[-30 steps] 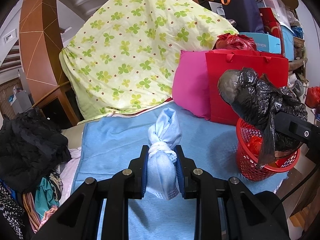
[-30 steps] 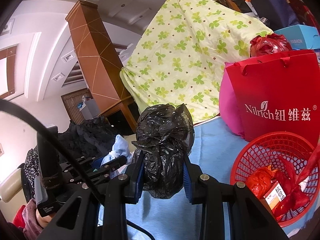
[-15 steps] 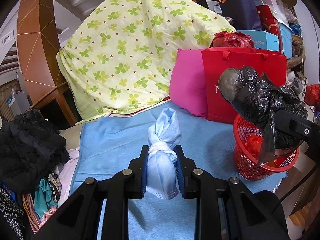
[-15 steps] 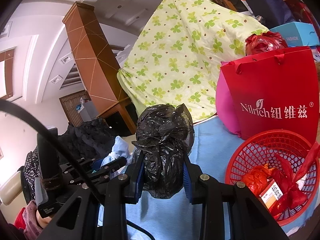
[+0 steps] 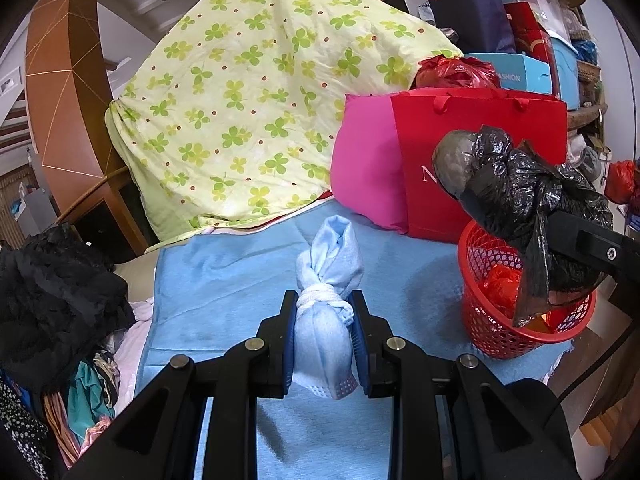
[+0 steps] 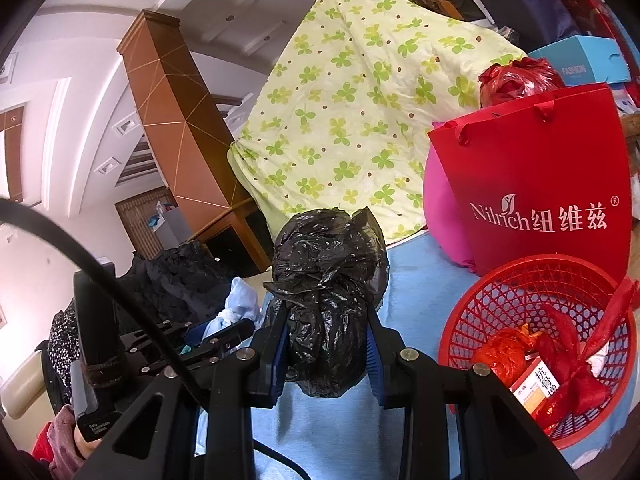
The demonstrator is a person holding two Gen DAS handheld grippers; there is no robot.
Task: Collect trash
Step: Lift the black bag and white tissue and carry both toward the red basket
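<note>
My left gripper (image 5: 323, 312) is shut on a knotted light blue bundle (image 5: 326, 320), held above the blue cloth (image 5: 224, 276). My right gripper (image 6: 326, 320) is shut on a tied black trash bag (image 6: 328, 300). In the left wrist view the black bag (image 5: 516, 196) hangs over the rim of the red mesh basket (image 5: 496, 332). In the right wrist view the basket (image 6: 516, 292) sits to the right, holding red plastic bags and a small box. The blue bundle (image 6: 240, 308) and left gripper show at the left of that view.
A red paper bag (image 5: 480, 140) and a pink cushion (image 5: 364, 168) stand just behind the basket. A green clover-print quilt (image 5: 256, 112) rises at the back. Dark clothes (image 5: 52, 300) are piled at the left. Boxes and bags are stacked at the far right.
Both grippers keep their holds. The left wrist view has shifted slightly, so the basket and bags sit a little further left in frame; the black bag stays over the basket's rim.
</note>
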